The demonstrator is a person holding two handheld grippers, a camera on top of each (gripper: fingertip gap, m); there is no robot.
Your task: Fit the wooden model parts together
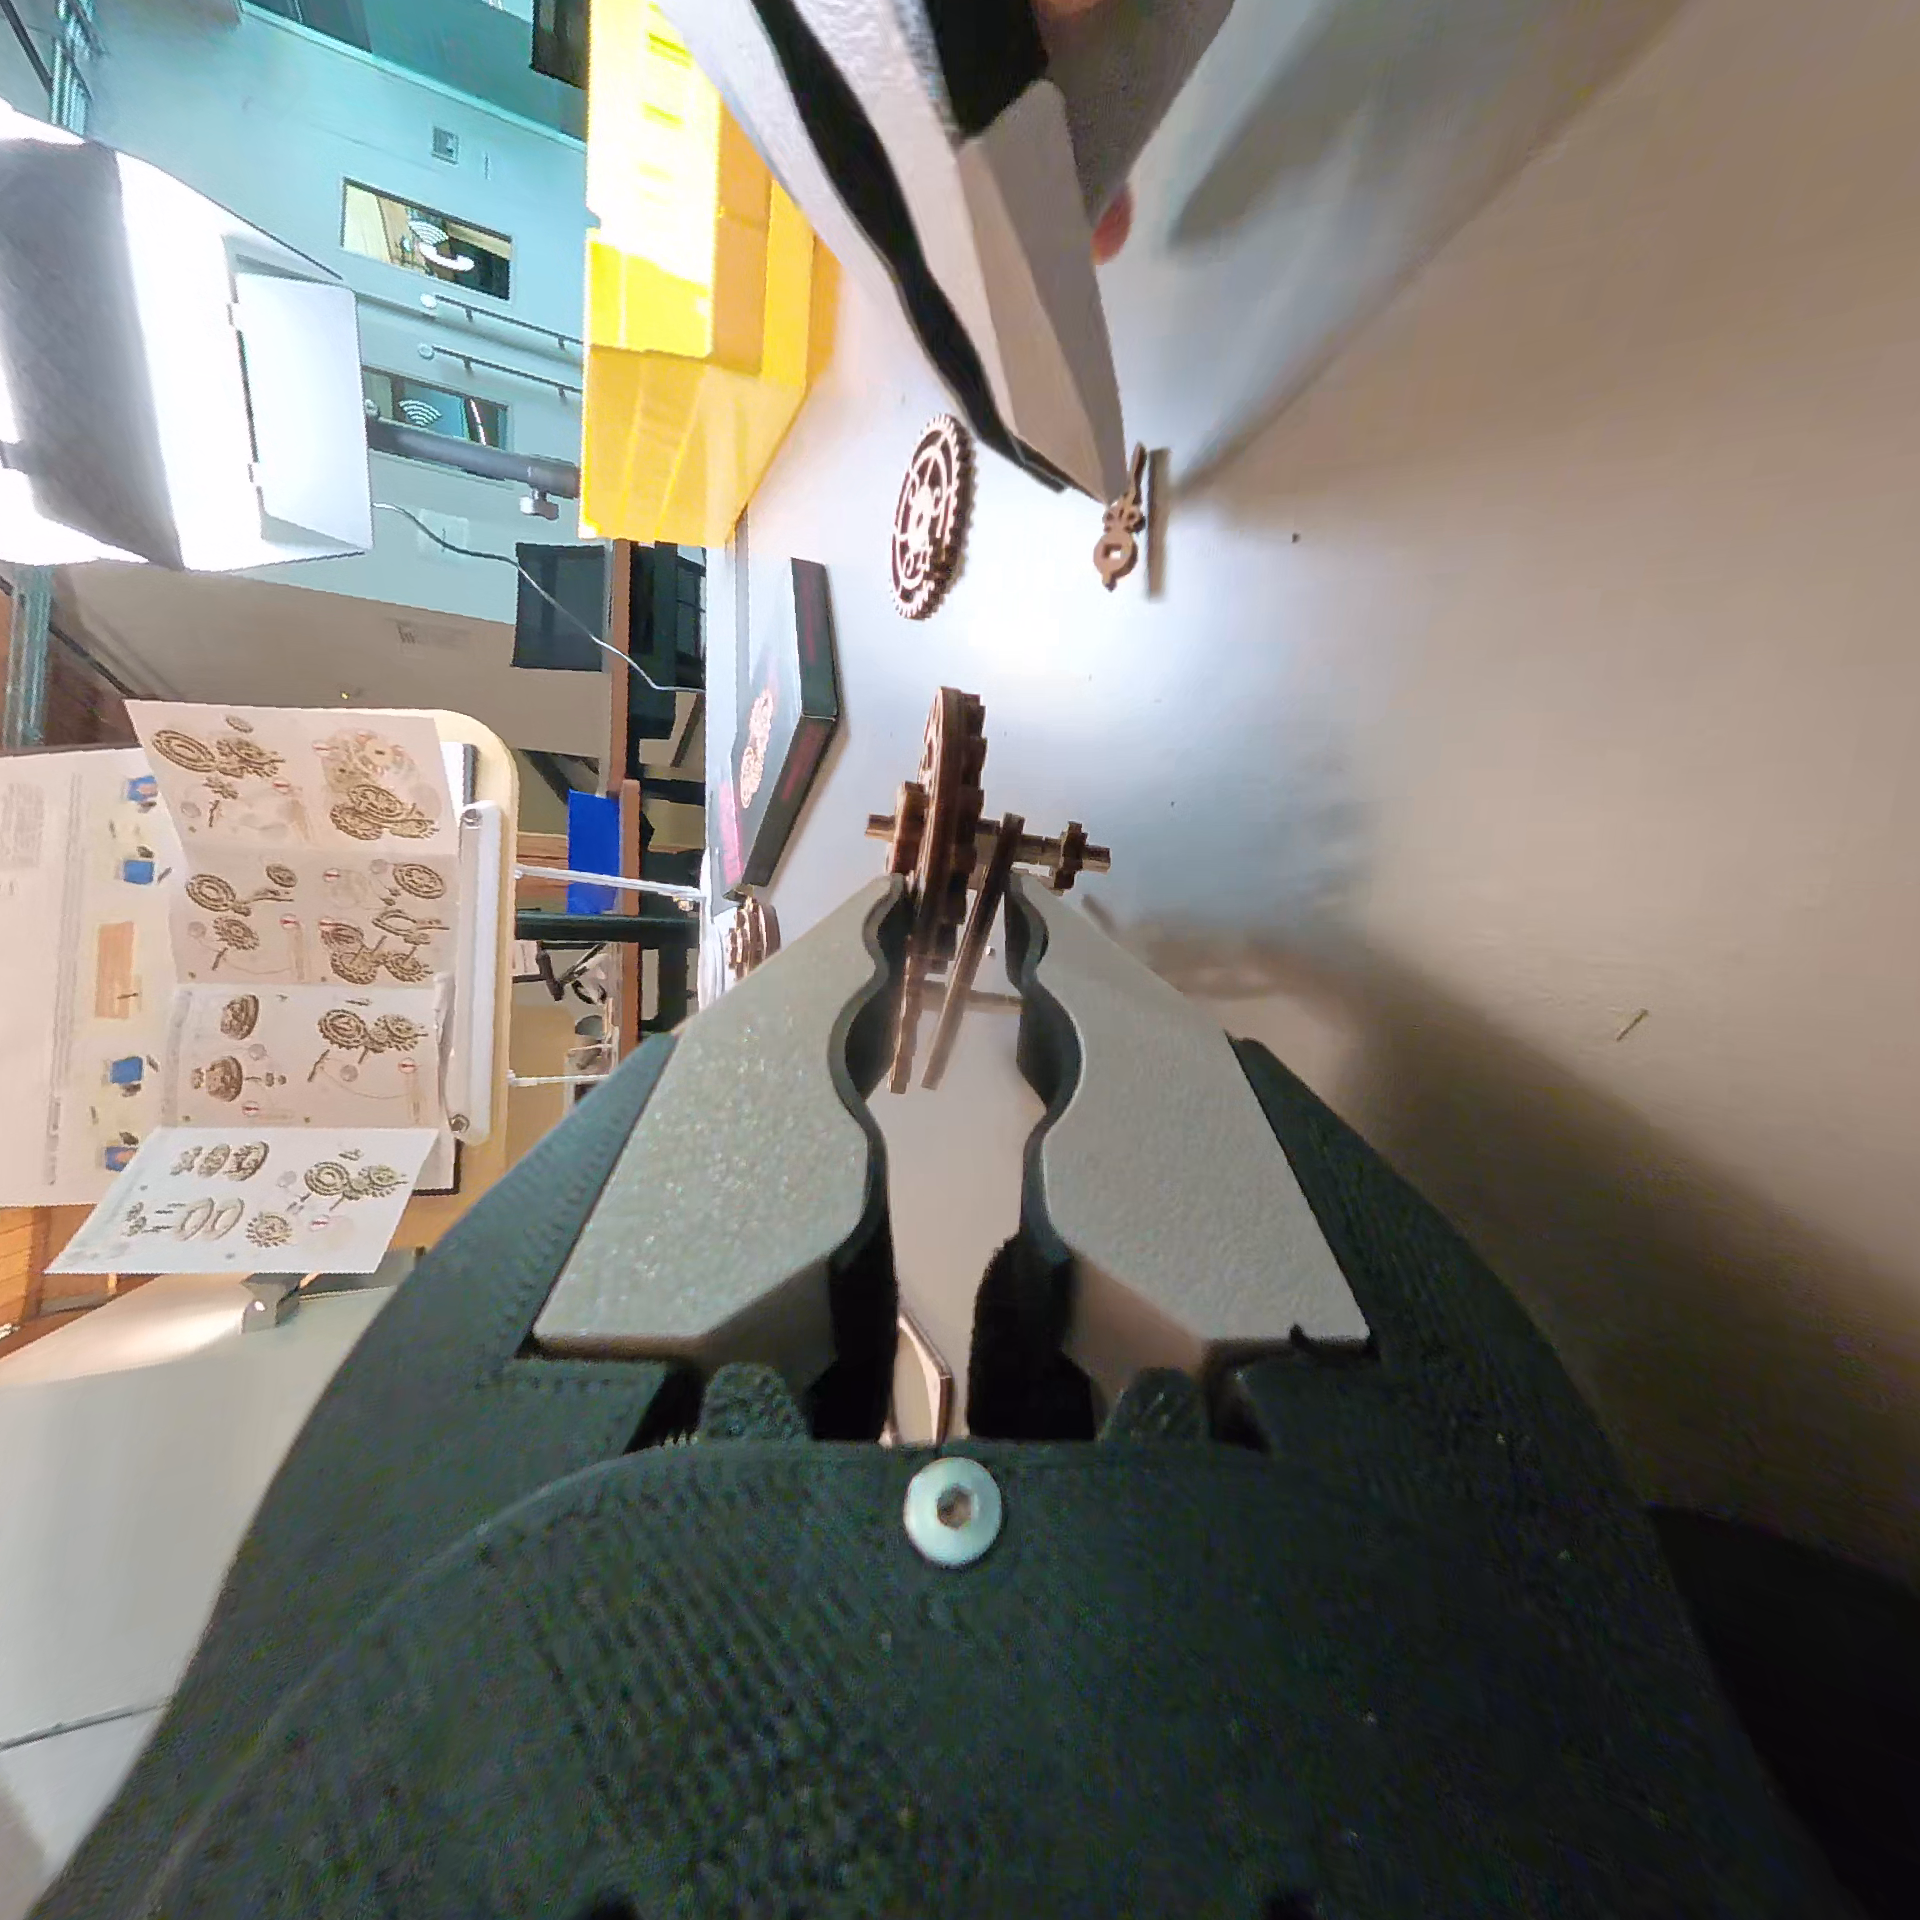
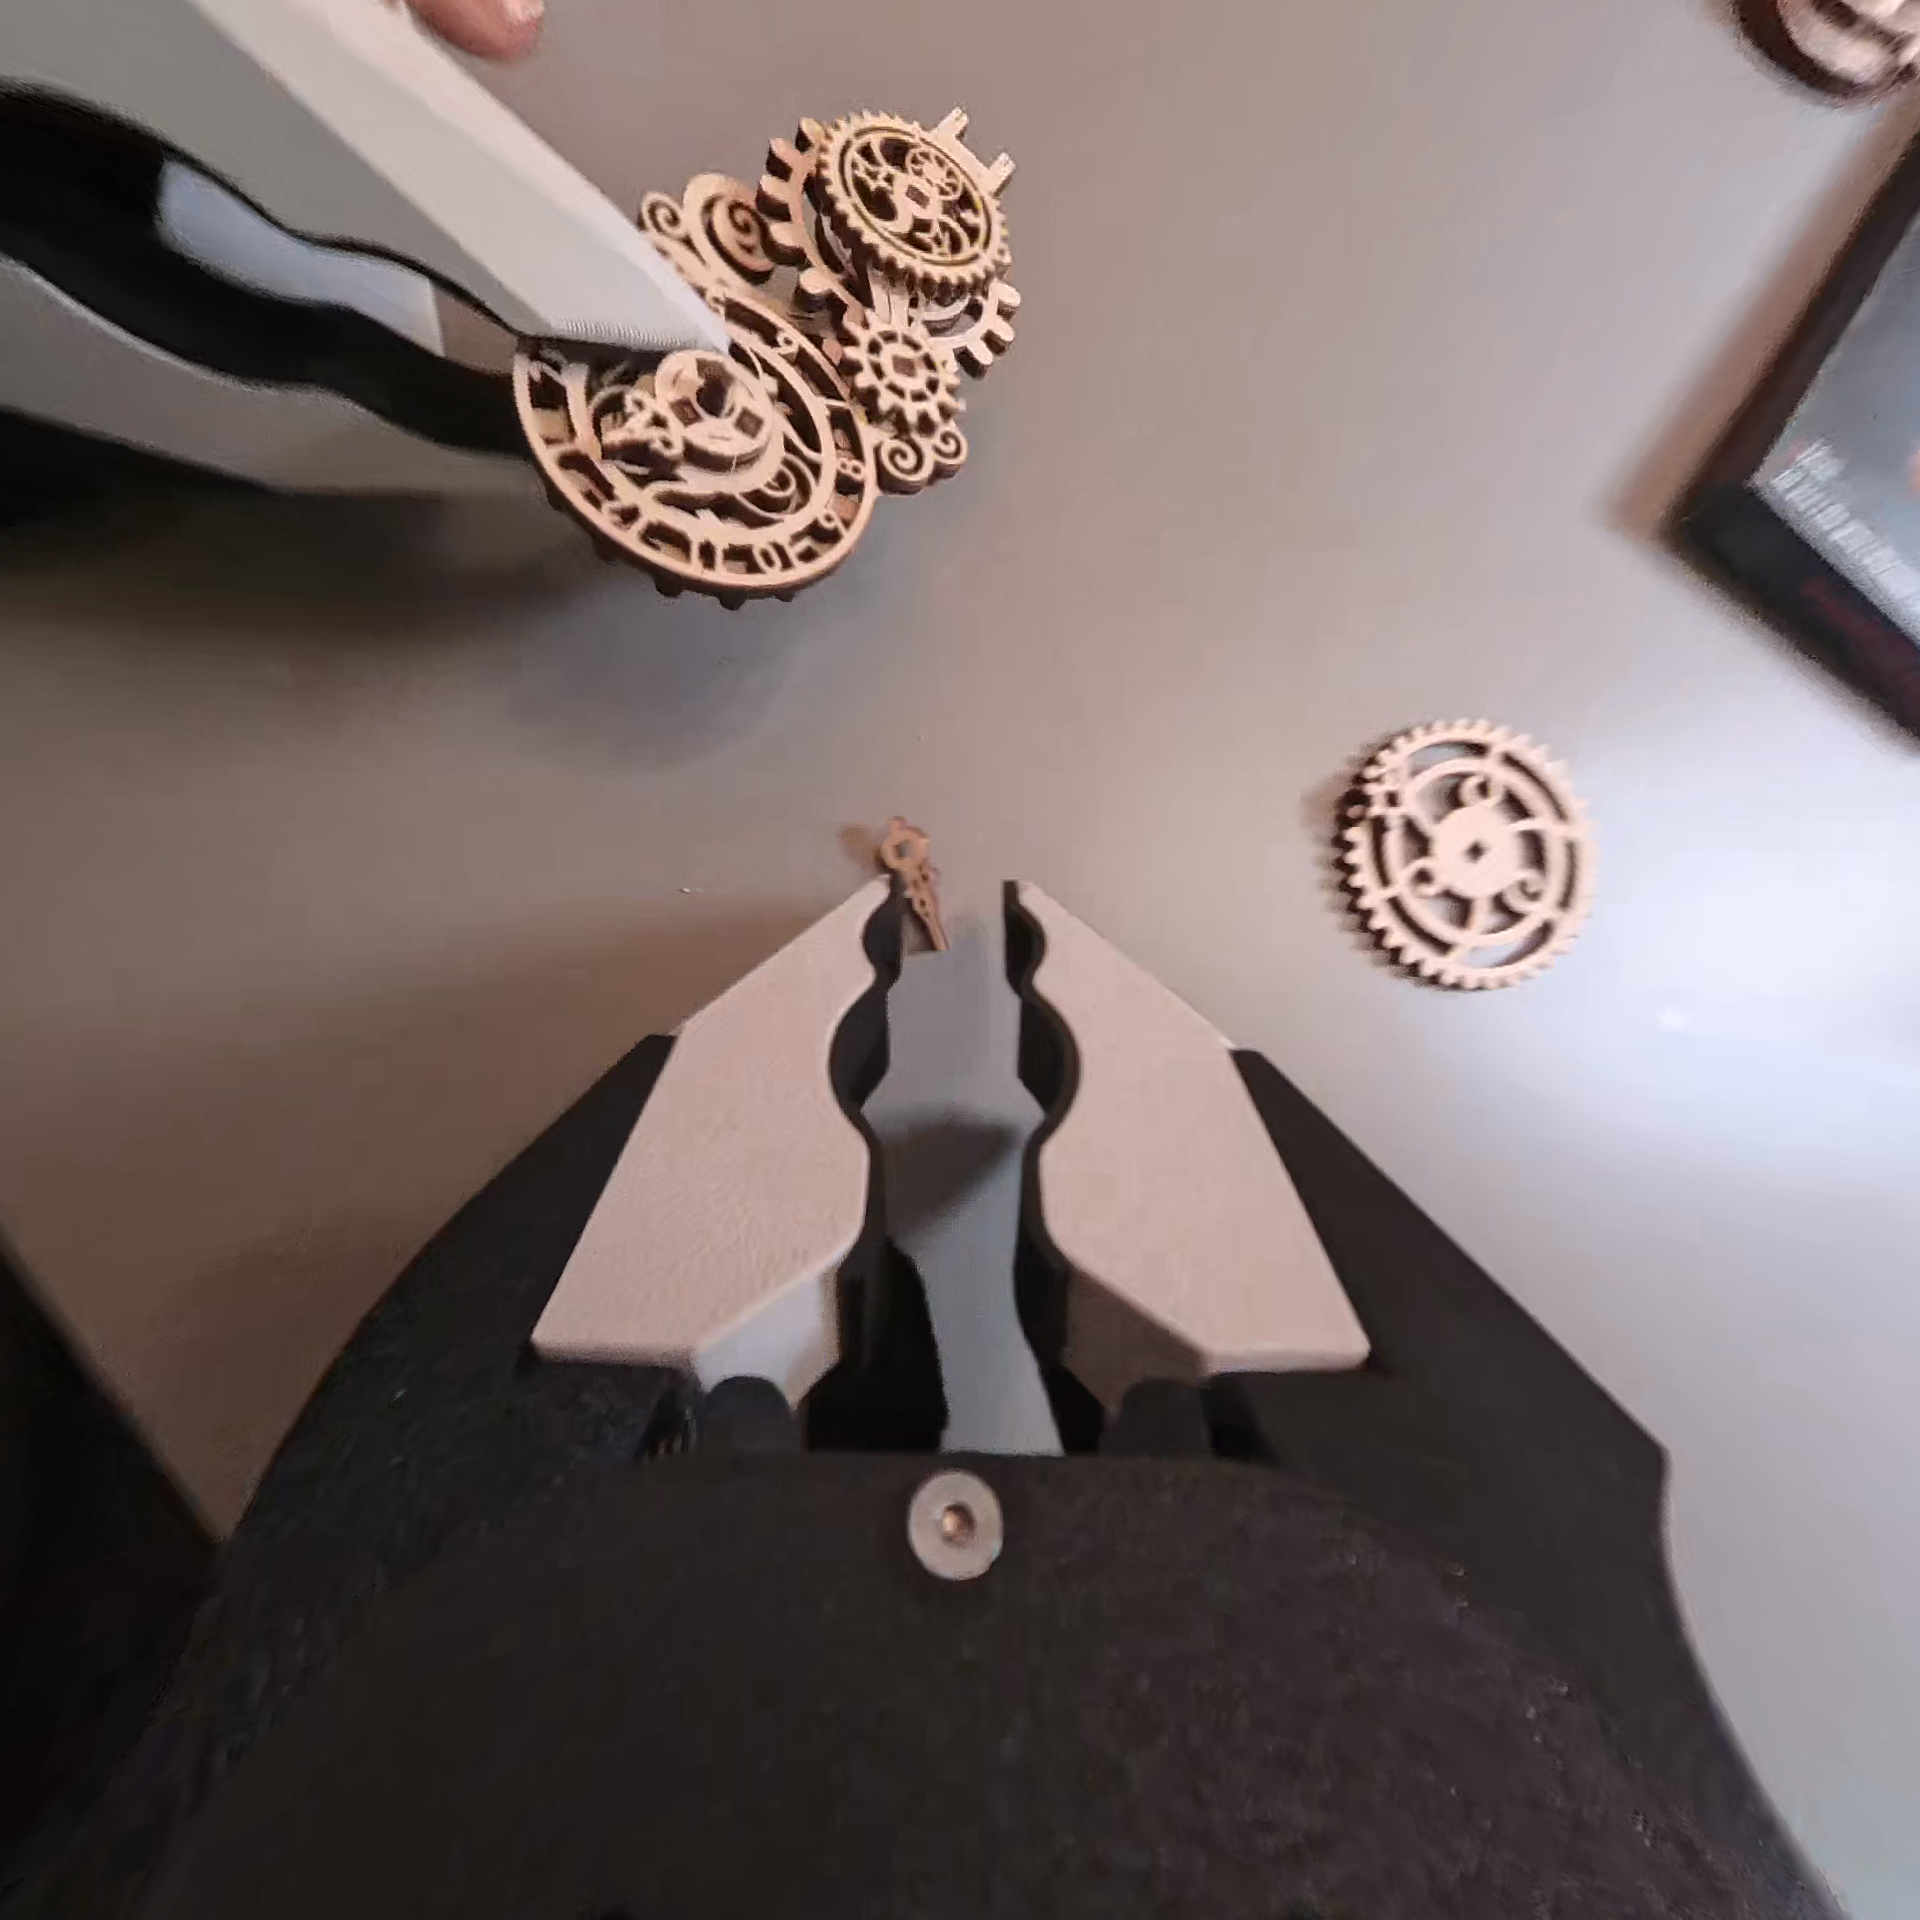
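My left gripper (image 1: 951, 894) is shut on a wooden gear assembly (image 1: 956, 769) with several cogs on an axle, and holds it above the grey table (image 1: 1455, 727). In the right wrist view the assembly (image 2: 790, 416) hangs at the upper left in the left gripper (image 2: 623, 353). My right gripper (image 2: 945, 894) is open, low over the table. A tiny wooden clock-hand piece (image 2: 914, 878) sits at its left fingertip, partly between the jaws. It also shows in the left wrist view (image 1: 1127, 520), by the right gripper's tip (image 1: 1107, 468). A loose wooden gear (image 2: 1465, 857) lies flat to the right.
A black box (image 2: 1818, 520) lies at the table's far right, with another wooden part (image 2: 1839, 42) beyond it. In the left wrist view a yellow box (image 1: 686, 312) stands behind the loose gear (image 1: 932, 530). Instruction sheets (image 1: 291, 987) hang on a stand. Across from one pair of fingers to the other is roughly 9 centimeters.
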